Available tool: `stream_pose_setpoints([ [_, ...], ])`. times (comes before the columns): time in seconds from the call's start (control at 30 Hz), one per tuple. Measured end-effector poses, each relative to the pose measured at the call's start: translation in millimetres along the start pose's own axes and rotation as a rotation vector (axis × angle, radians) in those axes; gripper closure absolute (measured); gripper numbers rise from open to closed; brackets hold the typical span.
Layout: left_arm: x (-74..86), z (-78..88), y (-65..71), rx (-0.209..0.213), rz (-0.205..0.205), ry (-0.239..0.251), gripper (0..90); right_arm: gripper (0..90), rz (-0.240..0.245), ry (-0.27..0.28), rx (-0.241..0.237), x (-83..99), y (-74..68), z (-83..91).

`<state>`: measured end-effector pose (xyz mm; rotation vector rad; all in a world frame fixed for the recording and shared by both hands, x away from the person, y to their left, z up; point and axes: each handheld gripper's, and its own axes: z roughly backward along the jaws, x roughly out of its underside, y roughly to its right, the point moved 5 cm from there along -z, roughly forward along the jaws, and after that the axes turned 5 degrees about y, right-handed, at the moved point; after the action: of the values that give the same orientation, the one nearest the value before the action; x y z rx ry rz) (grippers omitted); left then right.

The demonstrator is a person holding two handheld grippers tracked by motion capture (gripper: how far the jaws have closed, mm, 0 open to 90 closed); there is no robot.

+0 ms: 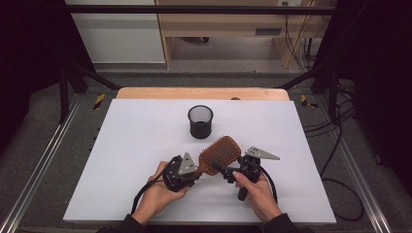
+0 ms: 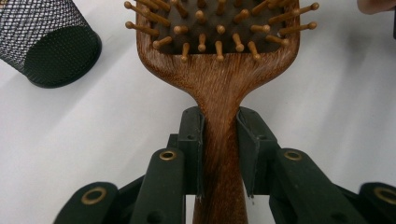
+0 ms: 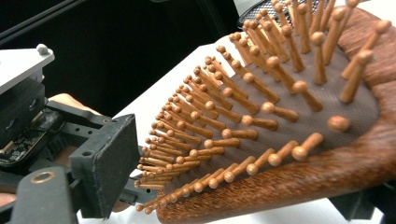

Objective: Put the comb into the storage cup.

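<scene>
While left gripper (image 2: 219, 140) clamps hairbrush (image 1: 219, 153) handle, right gripper (image 1: 232, 174) seemingly unclamped at brush edge.

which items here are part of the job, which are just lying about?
In the job:
- wooden paddle hairbrush, neck clamped in the left gripper
- right gripper, jaws around the brush head
- black mesh cup, likely the destination

Lying about:
- wooden cabinet behind the table
- floor cables
</scene>
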<state>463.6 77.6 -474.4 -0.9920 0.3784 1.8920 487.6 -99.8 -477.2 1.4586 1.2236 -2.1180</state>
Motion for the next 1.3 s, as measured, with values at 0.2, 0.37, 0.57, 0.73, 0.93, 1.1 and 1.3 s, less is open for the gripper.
stream_pose_setpoints([
  [0.2, -0.5, 0.6, 0.5, -0.007, -0.003, 0.005, 72.7, 17.7, -0.013, 0.005, -0.001, -1.4, 0.0, 1.2],
  [0.37, -0.8, 0.6, 0.9, -0.009, -0.007, 0.007, 72.8, 18.5, -0.021, 0.011, -0.002, -2.4, 0.3, 1.8],
  [0.57, -1.3, 1.2, 1.2, -0.011, -0.012, 0.012, 72.8, 19.6, -0.03, 0.02, -0.004, -4.5, 0.5, 3.0],
  [0.73, -2.0, 0.9, 3.3, -0.012, -0.022, 0.015, 72.7, 19.6, -0.049, 0.052, 0.006, -9.5, 3.7, 6.1],
  [0.93, -3.2, 2.1, 3.0, -0.016, -0.027, 0.026, 72.7, 22.2, -0.07, 0.073, 0.002, -14.7, 4.0, 8.4],
  [1.1, -3.4, 2.3, 2.8, -0.017, -0.027, 0.033, 72.7, 22.6, -0.071, 0.076, -0.003, -17.0, 3.9, 9.1],
  [1.3, -3.4, 2.3, 2.5, -0.018, -0.03, 0.035, 72.8, 23.0, -0.073, 0.086, -0.001, -20.4, 4.7, 10.9],
])
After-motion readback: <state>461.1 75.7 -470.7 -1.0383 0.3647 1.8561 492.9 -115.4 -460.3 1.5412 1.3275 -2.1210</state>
